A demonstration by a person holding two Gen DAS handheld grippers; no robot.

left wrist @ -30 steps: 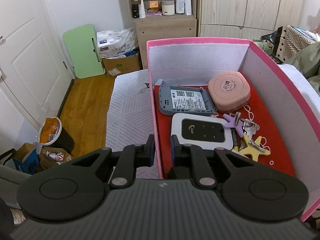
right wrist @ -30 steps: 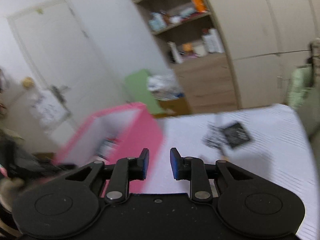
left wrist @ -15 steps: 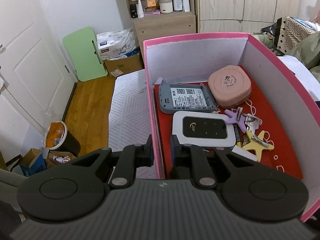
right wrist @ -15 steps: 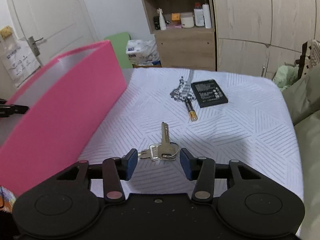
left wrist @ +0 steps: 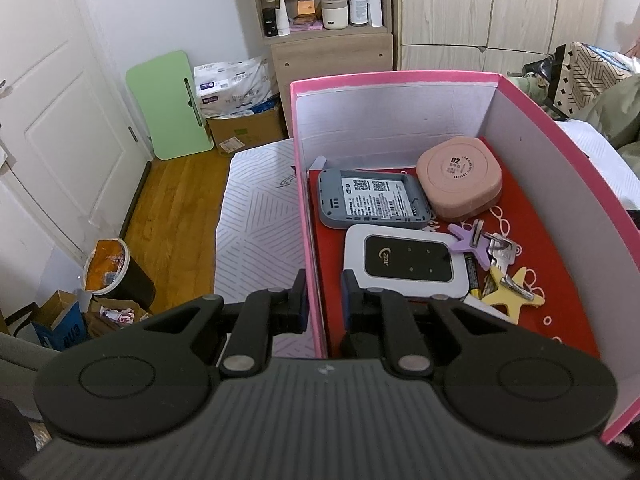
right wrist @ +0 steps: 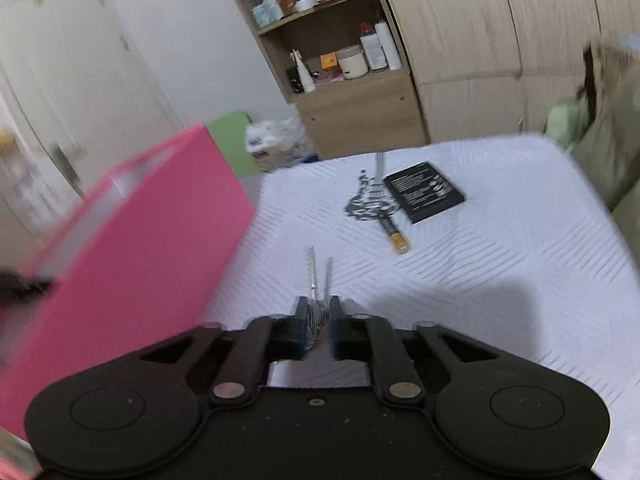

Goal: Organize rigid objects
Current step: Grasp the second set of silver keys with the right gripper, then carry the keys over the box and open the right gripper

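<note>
Now lifting the keys [right wrist: 319, 280] off the bed [right wrist: 500, 248] in closed right gripper [right wrist: 319, 312] jaws, heading left for the pink box [left wrist: 308, 216] clamped by the left gripper [left wrist: 323, 300]

white panelled door [left wrist: 60, 128] left | warm wooden plank floor [left wrist: 176, 208] lower left | light oak open shelf unit [left wrist: 328, 20] top centre | pale wood wardrobe doors [left wrist: 500, 12] upper right | plain white wall [left wrist: 168, 12]

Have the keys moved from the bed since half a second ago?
Yes. The keys no longer lie on the white mattress; the right gripper has shut on them, blades pointing toward the black battery.
</note>
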